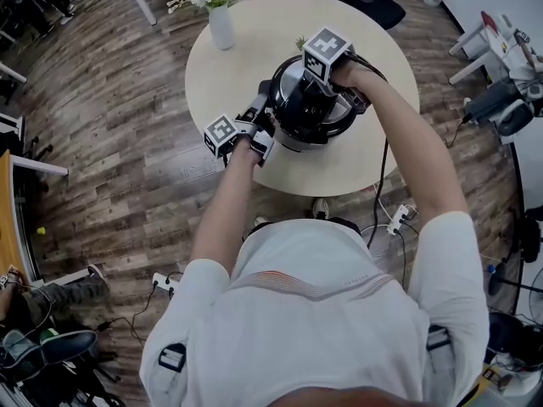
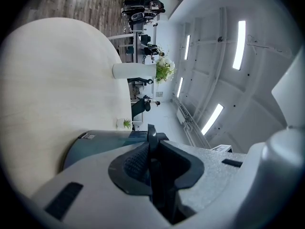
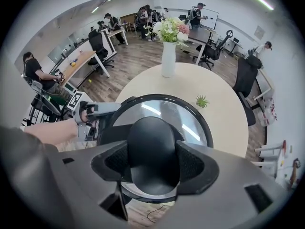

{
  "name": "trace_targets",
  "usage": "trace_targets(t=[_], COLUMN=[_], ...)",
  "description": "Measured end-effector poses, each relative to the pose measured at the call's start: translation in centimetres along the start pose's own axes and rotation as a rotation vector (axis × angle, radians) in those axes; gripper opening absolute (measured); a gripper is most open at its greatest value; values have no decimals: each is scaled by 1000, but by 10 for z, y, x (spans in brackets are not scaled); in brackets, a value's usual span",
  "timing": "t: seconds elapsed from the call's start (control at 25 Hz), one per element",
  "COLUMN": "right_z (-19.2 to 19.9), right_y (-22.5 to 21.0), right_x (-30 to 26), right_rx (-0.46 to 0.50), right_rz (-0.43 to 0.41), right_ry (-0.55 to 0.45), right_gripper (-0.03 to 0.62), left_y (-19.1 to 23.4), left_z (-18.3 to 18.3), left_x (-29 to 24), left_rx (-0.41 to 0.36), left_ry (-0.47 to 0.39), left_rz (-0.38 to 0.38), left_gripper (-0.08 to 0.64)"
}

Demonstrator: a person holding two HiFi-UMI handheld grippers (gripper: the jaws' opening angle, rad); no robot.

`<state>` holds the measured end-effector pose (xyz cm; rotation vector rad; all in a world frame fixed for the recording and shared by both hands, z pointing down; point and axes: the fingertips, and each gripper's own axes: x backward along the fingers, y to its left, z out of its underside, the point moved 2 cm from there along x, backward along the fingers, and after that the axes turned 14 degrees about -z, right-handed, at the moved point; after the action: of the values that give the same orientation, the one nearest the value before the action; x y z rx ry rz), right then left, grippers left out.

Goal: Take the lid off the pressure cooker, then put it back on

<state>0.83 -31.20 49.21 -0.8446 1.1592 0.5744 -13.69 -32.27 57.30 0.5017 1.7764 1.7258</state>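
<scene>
A black pressure cooker [image 1: 310, 113] stands in the middle of a round beige table [image 1: 246, 66]. Its shiny lid [image 3: 164, 111] with a black rim sits on the pot. My right gripper [image 3: 153, 162] points straight down from above and is shut on the lid's black oval knob [image 3: 152, 151], one pad on each side. In the head view the right gripper [image 1: 317, 90] sits over the lid's centre. My left gripper [image 1: 265, 119] reaches in level from the left and is shut on the cooker's thin dark side handle [image 2: 151, 140]; the dark pot wall [image 2: 95, 144] shows beyond it.
A white vase of flowers [image 1: 221, 19] stands at the table's far left edge, and a tiny green plant [image 1: 300, 42] behind the cooker. A black cable [image 1: 383, 168] runs off the table's right side to a power strip [image 1: 397, 219] on the wood floor. Office desks and chairs surround the table.
</scene>
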Motion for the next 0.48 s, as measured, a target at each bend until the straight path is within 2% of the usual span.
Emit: trace_targets(t=[0.36, 0.48], right_z=[-3, -4], right_y=[5, 8], right_x=[27, 46], right_rx=[68, 93], right_rz=[-1, -10], right_ry=[22, 20], right_gripper=[288, 288], left_y=[-1, 0], left_z=[1, -1], left_x=[-2, -2], left_rx=[-23, -70], left_ry=[12, 12], left_rz=[9, -7], left_gripper=[66, 71])
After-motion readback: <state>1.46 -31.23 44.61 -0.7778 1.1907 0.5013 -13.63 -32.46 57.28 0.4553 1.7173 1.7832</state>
